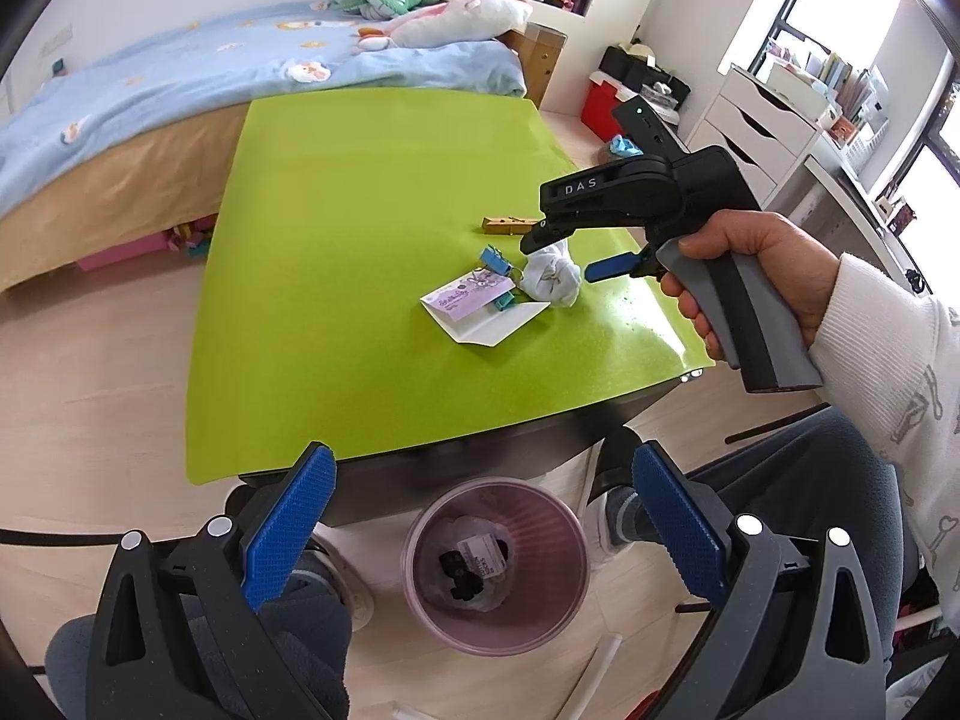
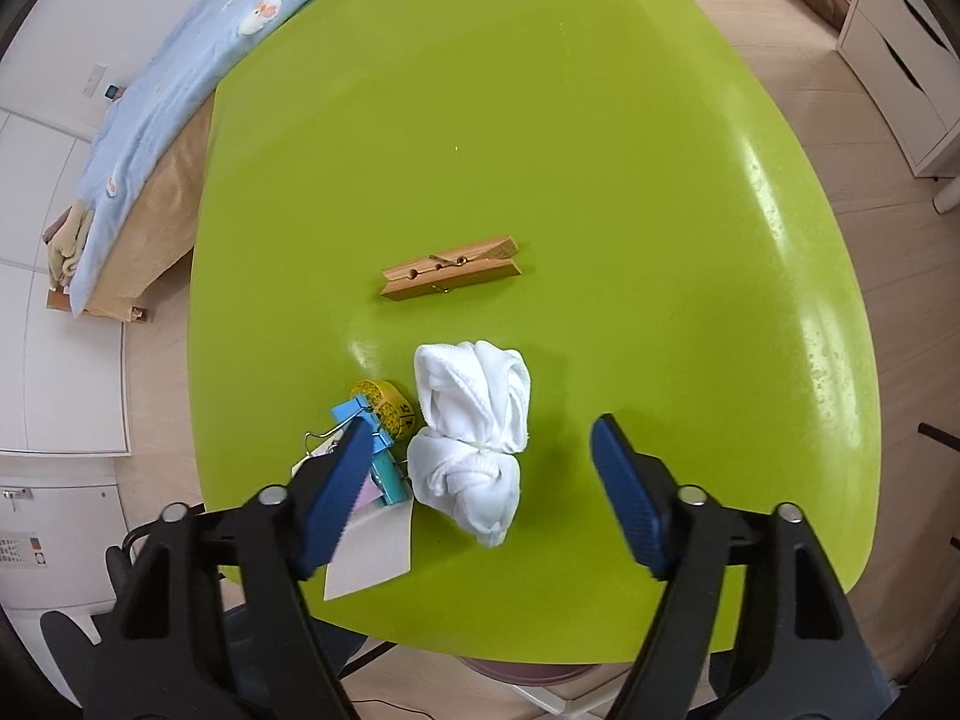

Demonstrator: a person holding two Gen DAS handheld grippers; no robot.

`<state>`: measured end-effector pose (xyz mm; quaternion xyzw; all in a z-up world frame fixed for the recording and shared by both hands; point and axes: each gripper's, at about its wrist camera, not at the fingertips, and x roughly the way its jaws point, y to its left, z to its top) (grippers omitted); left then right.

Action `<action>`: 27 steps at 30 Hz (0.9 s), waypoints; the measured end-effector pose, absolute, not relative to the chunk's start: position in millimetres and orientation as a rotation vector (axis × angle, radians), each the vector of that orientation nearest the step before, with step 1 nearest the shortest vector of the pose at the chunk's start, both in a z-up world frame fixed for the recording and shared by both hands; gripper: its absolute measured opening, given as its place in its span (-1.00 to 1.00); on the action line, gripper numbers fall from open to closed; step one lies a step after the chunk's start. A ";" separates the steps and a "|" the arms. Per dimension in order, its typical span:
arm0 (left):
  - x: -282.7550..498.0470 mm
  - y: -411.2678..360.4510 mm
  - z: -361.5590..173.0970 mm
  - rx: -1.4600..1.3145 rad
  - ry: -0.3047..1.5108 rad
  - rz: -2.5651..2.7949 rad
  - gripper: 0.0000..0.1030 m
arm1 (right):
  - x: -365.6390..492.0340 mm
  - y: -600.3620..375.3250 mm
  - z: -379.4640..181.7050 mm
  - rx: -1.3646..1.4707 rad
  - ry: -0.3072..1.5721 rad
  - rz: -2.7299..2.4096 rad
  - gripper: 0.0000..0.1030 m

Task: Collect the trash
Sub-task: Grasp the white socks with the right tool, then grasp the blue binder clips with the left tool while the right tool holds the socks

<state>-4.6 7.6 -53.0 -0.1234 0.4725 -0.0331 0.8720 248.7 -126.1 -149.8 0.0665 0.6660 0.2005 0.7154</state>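
Down on the floor at the near edge, the pink bin (image 1: 495, 564) sits just below the table lip with a few scraps already in it. The left gripper (image 1: 480, 534) hangs above it, jaws spread wide and holding nothing.

On the green table (image 2: 600, 120), the right gripper (image 2: 480, 492) points steeply down at the white wad of cloth (image 2: 474, 438). Its jaws are partly open and grip nothing; the wad lies between the pads, closer to the left one, with no contact that I can see.

Here's the danger. The left pad (image 2: 339, 492) hangs right over the blue clips (image 2: 372, 438) and the paper card (image 2: 372, 564) touching the wad's left side. Close from here and the pad may catch a clip or drag the card along with it. The wad is soft and knotted in the middle, so a shallow pinch could take only a loose fold and let it drop short of the bin.

Just behind the clips, the yellow tape roll (image 2: 384, 405) touches the wad and could be nudged away.

Farther out, the wooden clothes peg (image 2: 450, 267) lies apart, safe from this grab.
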 end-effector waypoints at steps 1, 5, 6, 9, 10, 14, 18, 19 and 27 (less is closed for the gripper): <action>-4.7 8.0 -53.3 -0.260 0.988 -0.069 0.85 | 249.3 -124.4 -151.0 0.145 1.477 0.445 0.27; -3.8 9.1 -54.7 -0.265 0.995 -0.069 0.85 | 252.5 -119.0 -154.0 0.134 1.475 0.441 -0.23; -3.8 9.2 -54.7 -0.267 0.996 -0.069 0.85 | 252.8 -118.4 -154.5 0.144 1.478 0.456 -0.36; -2.8 9.5 -54.5 -0.267 0.995 -0.069 0.85 | 252.1 -119.5 -152.5 0.143 1.464 0.467 -0.40; -1.8 9.3 -54.2 -0.267 0.995 -0.069 0.85 | 251.4 -122.2 -151.5 0.145 1.461 0.474 -0.40; 5.1 8.2 -53.4 -0.264 0.995 -0.070 0.85 | 246.6 -131.8 -144.6 0.146 1.438 0.489 -0.41; 16.5 6.9 -51.5 -0.253 0.996 -0.071 0.85 | 234.6 -139.5 -130.5 0.116 1.394 0.507 -0.41; 21.2 6.5 -50.6 -0.249 0.998 -0.071 0.85 | 231.9 -140.2 -127.7 0.106 1.385 0.512 -0.41; 68.4 13.0 -46.8 -0.314 1.036 -0.072 0.85 | 198.7 -158.3 -110.9 0.056 1.320 0.541 -0.41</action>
